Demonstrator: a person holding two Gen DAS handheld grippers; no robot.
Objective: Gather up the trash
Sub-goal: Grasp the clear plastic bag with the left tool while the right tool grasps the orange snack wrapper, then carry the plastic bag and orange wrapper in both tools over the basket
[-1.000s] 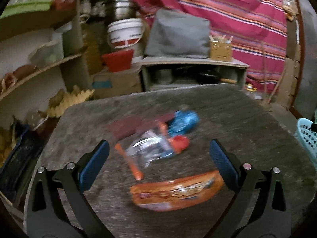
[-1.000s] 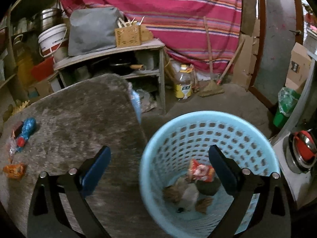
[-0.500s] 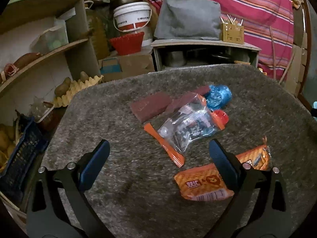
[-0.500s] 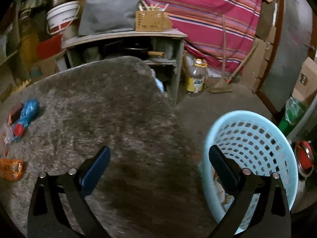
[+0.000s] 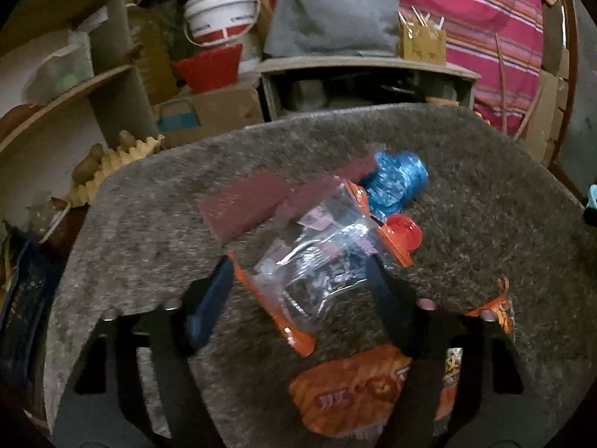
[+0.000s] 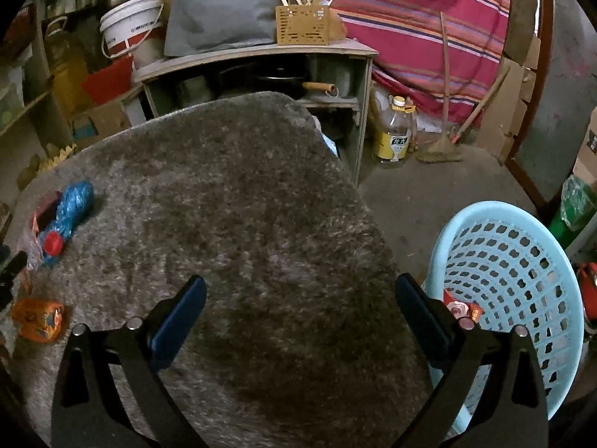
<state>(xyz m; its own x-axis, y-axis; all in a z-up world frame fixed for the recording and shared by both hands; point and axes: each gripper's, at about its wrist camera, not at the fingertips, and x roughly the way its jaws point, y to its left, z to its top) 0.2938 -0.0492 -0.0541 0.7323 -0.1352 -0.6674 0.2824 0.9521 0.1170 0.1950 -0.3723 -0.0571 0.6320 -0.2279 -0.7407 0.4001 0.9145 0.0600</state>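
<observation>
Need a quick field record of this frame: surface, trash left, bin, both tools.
surface: grey shaggy rug
trash on rug: clear plastic bag, orange snack wrapper, blue bag roll, red cap, dark red strips
bin: light blue basket on the floor beside the rug, a red wrapper inside
left tool: jaws closing around the clear plastic bag, which lies between them
right tool: open, empty, over bare rug near the basket
</observation>
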